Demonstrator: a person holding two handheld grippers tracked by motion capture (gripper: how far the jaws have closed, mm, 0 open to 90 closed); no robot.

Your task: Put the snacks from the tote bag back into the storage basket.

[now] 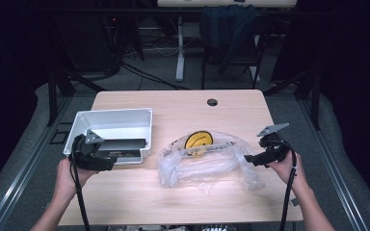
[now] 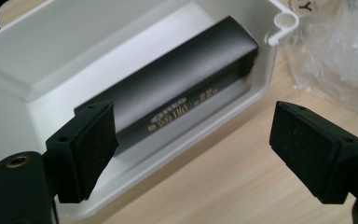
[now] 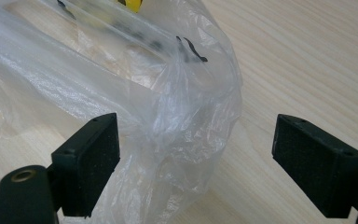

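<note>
One white tray (image 1: 111,120) is counted on the surface (image 1: 183,202), with one black box (image 1: 120,146) lying in it. One clear plastic bag (image 1: 207,166) is seen, bearing one yellow smiley face (image 1: 198,140). Two hand-held grippers are counted: the left hand-held gripper (image 1: 103,164) and the right hand-held gripper (image 1: 251,160).

Left tongs (image 1: 107,165): black body, grey three-cornered plate (image 1: 94,136) on top, black cable (image 1: 79,192) trailing back along the forearm toward the tabletop's near edge. Right tongs (image 1: 248,160): same black build, grey three-cornered plate (image 1: 272,129) on top, black cable (image 1: 287,197) hanging down past the wrist. Both forearms bare, no sleeves in frame. Close up, each pair has two blocky black jaws with matte, finely grained rectangular pads (image 2: 94,148), small screw holes at the pad edges, and a brass-coloured threaded insert (image 2: 17,161) in the black arm at lower left; same insert (image 3: 23,176) on the right pair.
</note>
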